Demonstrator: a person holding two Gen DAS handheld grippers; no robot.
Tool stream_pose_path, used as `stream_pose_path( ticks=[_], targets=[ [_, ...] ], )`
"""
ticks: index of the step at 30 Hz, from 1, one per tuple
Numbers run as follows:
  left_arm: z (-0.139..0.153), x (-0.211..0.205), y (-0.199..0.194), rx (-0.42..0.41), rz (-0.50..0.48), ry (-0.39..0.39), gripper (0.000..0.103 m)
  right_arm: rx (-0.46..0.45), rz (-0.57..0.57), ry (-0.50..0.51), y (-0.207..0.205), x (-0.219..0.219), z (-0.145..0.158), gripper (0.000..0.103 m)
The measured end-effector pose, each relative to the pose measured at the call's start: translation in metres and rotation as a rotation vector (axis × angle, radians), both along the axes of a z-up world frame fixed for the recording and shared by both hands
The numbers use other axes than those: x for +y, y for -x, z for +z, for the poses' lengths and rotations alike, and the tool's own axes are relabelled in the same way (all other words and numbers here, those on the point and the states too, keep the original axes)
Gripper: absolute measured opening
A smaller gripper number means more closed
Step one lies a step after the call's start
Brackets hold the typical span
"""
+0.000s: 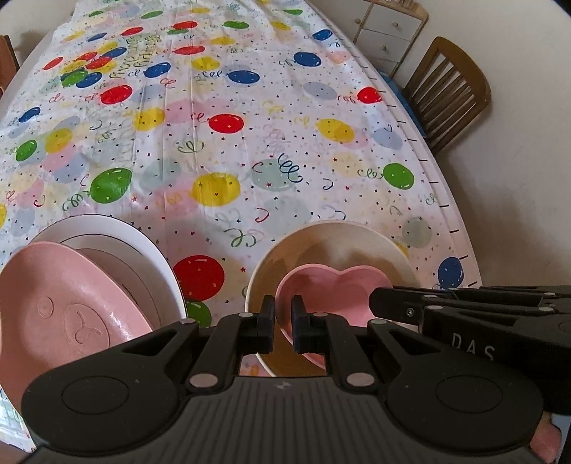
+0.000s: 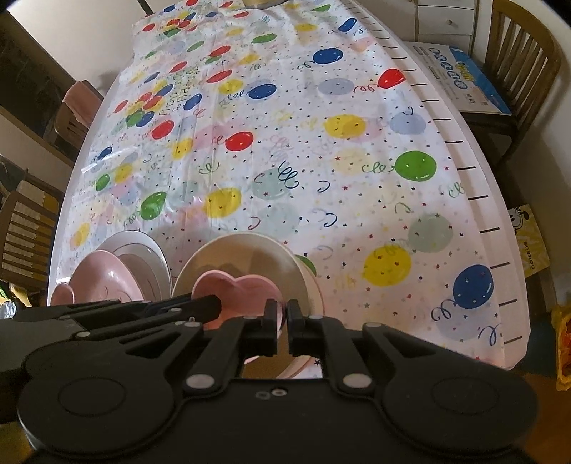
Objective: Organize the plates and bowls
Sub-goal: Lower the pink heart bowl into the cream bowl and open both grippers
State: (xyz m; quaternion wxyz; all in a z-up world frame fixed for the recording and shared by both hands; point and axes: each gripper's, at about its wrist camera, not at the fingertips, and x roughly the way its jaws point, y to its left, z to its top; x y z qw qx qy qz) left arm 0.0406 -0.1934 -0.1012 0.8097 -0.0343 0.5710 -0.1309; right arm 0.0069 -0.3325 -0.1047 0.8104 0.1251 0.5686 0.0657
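Observation:
A pink heart-shaped bowl [image 1: 328, 292] sits inside a cream round bowl [image 1: 332, 239] near the table's front edge; both also show in the right wrist view, the pink heart-shaped bowl [image 2: 235, 285] inside the cream round bowl [image 2: 249, 257]. My left gripper [image 1: 283, 321] is shut on the heart bowl's left rim. My right gripper [image 2: 282, 321] is shut on its right rim. To the left, a pink bear-face plate [image 1: 71, 314] leans on a stack of white plates [image 1: 117, 235], also seen in the right wrist view [image 2: 142, 250].
The table wears a balloon-print cloth [image 1: 228, 142]. Wooden chairs stand at the right [image 1: 449, 89] and left [image 2: 25, 228]. A blue-and-white box [image 2: 460, 78] lies on the right chair. A drawer unit [image 1: 385, 32] stands behind.

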Motion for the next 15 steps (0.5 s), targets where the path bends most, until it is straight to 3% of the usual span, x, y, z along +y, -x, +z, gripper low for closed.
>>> stream_pose_path(
  ticks=[15],
  targets=[
    [0.0018, 0.0037, 0.0006, -0.001, -0.013, 0.021, 0.009, 0.005, 0.011, -0.017, -0.0003, -0.0006, 0.0044, 0.020]
  ],
)
